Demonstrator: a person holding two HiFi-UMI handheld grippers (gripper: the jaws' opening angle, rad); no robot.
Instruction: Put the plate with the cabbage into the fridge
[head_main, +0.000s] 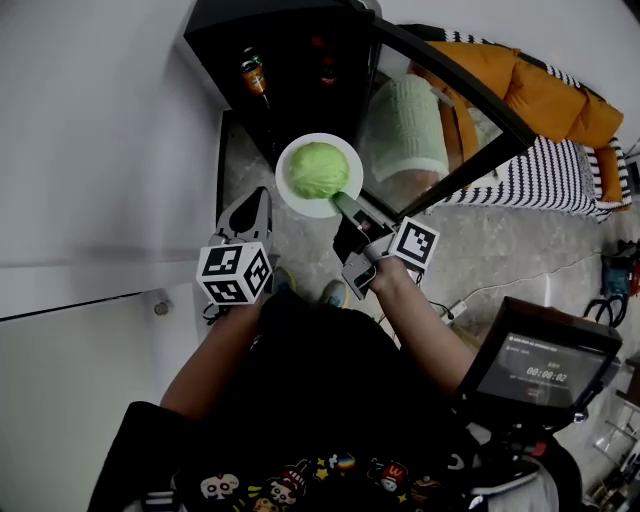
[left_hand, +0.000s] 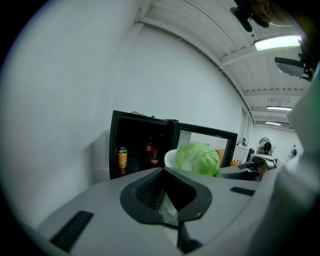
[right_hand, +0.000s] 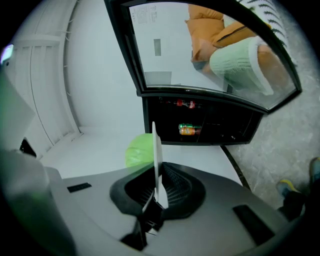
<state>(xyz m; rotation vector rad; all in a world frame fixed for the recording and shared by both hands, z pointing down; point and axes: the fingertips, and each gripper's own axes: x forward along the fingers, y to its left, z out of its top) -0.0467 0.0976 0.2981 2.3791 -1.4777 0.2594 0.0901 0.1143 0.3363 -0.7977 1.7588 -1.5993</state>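
Note:
A white plate bearing a green cabbage hangs in the air just in front of the open black fridge. My right gripper is shut on the plate's near rim; in the right gripper view the plate stands edge-on between the jaws with the cabbage to its left. To the plate's left my left gripper has its jaws together and holds nothing. From the left gripper view the cabbage and plate float ahead and to the right.
The fridge's glass door is swung open to the right. An orange can and red bottles stand inside. A white wall runs along the left. A monitor on a rig is at lower right.

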